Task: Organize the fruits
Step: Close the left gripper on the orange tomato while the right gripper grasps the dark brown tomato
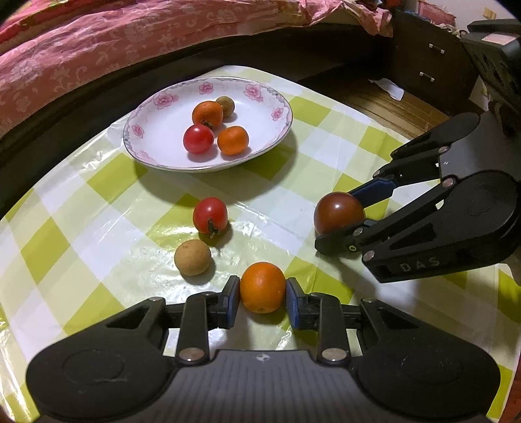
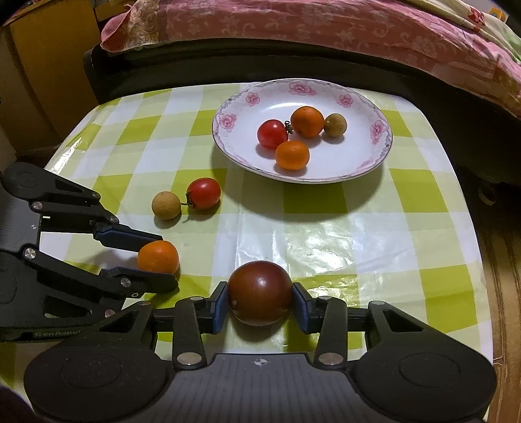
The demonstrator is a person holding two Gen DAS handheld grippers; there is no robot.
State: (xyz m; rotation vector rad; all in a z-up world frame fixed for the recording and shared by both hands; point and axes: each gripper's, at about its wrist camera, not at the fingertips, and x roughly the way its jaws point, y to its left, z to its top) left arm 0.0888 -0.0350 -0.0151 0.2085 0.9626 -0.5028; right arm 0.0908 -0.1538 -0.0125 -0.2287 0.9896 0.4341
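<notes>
**Hand-held grippers on two fruits, plate part filled**

Our left hand-held gripper (image 1: 263,288) has its blue pads pressed against both sides of an orange mandarin (image 1: 262,287), which sits low over the green-checked surface (image 1: 107,182). Our right hand-held gripper (image 2: 260,301) is closed the same way on a dark brown-red tomato (image 2: 259,293), its pads touching each flank.

In the left wrist view, a red cherry tomato (image 1: 210,215) lies at eleven o'clock from the held mandarin, and a tan longan (image 1: 192,257) sits just beside that tomato, at its seven o'clock. Both rest on the surface, apart from the plate.

The flowered white plate (image 1: 162,101) stands farther back at twelve o'clock. It holds four fruits clustered together: a red tomato (image 1: 198,138), two oranges (image 1: 207,114) (image 1: 233,140) and a small brown longan (image 1: 225,105), which touches the rear orange.

A bed with a pink floral cover (image 2: 325,29) runs behind the surface.
</notes>
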